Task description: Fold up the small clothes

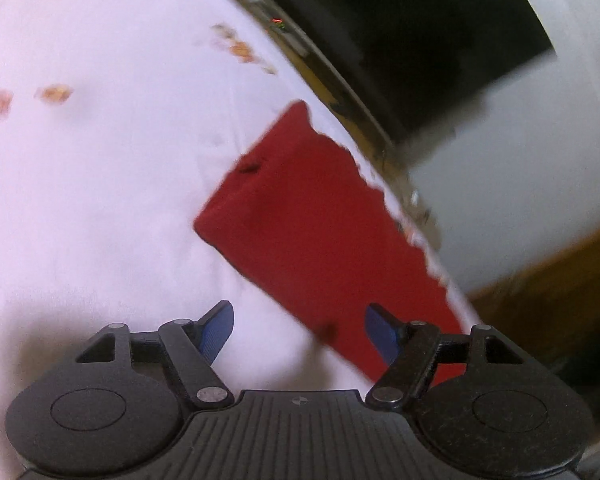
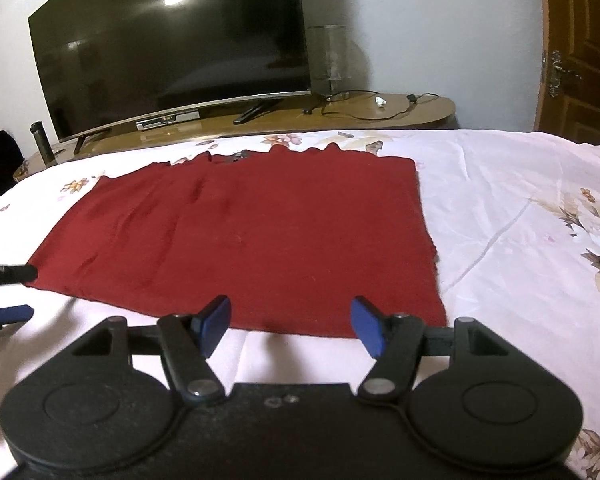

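A dark red garment [image 2: 244,236] lies flat on the white floral bedsheet [image 2: 500,216]. In the right wrist view my right gripper [image 2: 290,326] is open and empty, its blue pads at the garment's near edge. My left gripper [image 1: 300,330] is open and empty; in its blurred view the garment [image 1: 316,228] runs diagonally, with its lower end between the jaws. The left gripper's fingers [image 2: 10,272] show at the garment's left corner in the right wrist view.
A wooden TV stand [image 2: 380,114] runs along the bed's far side with a large black TV [image 2: 172,44], a glass vase [image 2: 330,62], cables and a dark bottle [image 2: 42,140]. A wooden door [image 2: 580,48] is at the right.
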A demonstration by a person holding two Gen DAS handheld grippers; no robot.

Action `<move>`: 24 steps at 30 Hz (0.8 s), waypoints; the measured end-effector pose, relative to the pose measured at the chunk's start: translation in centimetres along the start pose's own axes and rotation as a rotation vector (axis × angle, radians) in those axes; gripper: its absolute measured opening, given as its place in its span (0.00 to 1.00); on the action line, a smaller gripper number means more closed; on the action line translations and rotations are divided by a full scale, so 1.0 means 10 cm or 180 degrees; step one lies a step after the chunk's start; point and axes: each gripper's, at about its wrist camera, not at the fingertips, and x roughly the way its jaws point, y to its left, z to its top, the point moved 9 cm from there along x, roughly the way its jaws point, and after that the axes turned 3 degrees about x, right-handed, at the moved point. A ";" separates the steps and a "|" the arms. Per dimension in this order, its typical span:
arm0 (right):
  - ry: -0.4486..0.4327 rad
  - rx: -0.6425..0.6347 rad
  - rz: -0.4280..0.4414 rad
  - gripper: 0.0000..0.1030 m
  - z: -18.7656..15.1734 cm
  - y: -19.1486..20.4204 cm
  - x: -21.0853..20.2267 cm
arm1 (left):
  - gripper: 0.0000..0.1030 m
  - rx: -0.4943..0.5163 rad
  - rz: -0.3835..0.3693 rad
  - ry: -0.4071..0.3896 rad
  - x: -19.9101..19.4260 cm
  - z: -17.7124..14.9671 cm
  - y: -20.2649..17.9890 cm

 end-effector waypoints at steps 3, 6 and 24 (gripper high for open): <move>-0.0020 -0.0002 0.0038 0.63 0.03 0.02 0.01 | 0.70 -0.0197 -0.0092 -0.0073 0.06 0.05 0.05; -0.0022 -0.0009 0.0071 0.63 0.05 0.03 0.04 | 0.70 -0.0236 -0.0125 -0.0147 0.14 0.08 0.04; 0.0015 -0.0377 0.0440 0.03 0.57 0.59 0.68 | 0.09 -0.0023 -0.0083 -0.0379 0.39 0.44 0.02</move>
